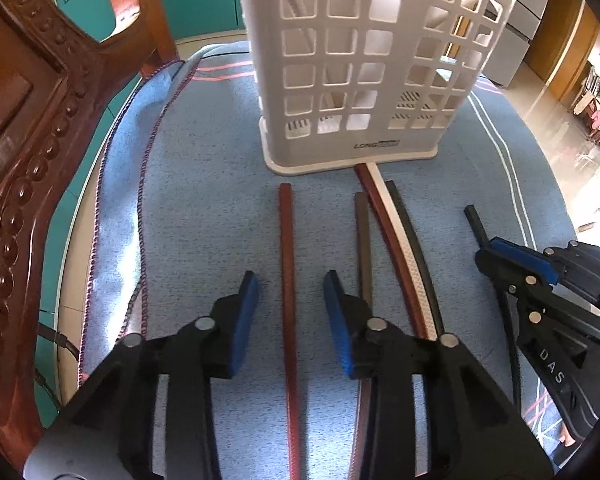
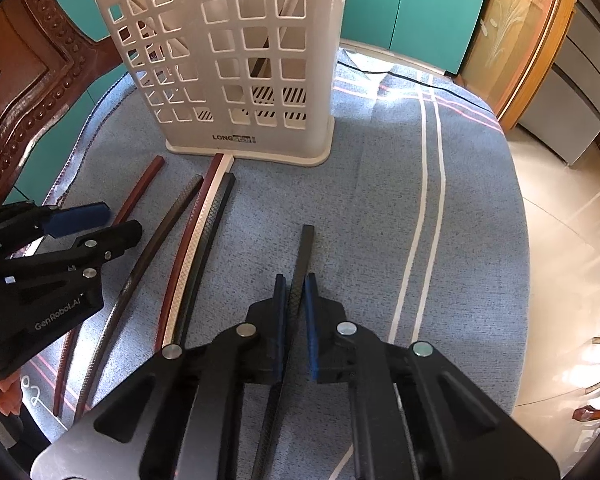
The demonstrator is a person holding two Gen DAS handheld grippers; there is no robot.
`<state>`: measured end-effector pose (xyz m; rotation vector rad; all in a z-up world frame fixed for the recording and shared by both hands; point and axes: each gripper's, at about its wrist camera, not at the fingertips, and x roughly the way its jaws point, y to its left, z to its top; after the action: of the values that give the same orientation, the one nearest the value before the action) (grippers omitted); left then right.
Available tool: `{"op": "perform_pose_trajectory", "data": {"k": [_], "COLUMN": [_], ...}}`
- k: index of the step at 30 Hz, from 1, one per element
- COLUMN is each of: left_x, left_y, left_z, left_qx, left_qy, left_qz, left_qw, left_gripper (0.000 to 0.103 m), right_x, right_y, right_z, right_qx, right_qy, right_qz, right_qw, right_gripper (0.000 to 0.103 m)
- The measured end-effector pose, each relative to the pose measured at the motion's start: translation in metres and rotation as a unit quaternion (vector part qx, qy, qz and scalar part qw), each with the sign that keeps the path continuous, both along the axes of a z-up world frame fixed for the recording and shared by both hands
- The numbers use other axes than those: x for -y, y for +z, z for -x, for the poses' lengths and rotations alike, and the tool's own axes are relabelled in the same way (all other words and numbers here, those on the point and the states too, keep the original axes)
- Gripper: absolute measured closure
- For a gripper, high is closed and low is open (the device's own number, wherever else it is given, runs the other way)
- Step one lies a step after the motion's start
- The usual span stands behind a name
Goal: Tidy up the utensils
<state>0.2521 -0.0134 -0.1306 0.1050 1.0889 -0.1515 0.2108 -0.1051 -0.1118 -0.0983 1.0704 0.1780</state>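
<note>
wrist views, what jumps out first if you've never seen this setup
The tall white basket stands upright at the far end of the blue cloth. Before it lie loose chopsticks; the right gripper is shut on a black chopstick, apart from the rest. The left gripper is open, straddling a red chopstick without touching it.

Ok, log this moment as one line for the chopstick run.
left gripper: open, straddling red chopstick | right gripper: shut on black chopstick | white basket: upright on blue cloth | loose chopsticks: four
</note>
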Motion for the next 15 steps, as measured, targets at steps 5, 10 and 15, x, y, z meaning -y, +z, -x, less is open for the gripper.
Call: {"op": "perform_pose_trajectory", "data": {"k": [5,10,15], "left_x": [0.0,-0.003,-0.004], "left_y": [0.0,0.002,0.027], "left_z": [-0.002,-0.002,0.009], "left_qx": [0.003,0.014,0.05], "left_qy": [0.004,0.007,0.005], "left_qz": [0.008,0.019,0.026], "left_qw": [1.0,0.9997,0.9984], "left_gripper": [0.096,0.096,0.096], "right_x": [0.003,0.007,0.015], "right_y": [0.002,0.005,0.026], "right_z": [0.0,-0.002,0.006], "right_qx": [0.003,0.008,0.034], "right_qy": [0.0,-0.004,-0.003], "right_qz": [-0.007,-0.012,-0.03], "right_qw": [1.0,1.0,0.999], "right_gripper": [0.093,0.094,0.094]}}
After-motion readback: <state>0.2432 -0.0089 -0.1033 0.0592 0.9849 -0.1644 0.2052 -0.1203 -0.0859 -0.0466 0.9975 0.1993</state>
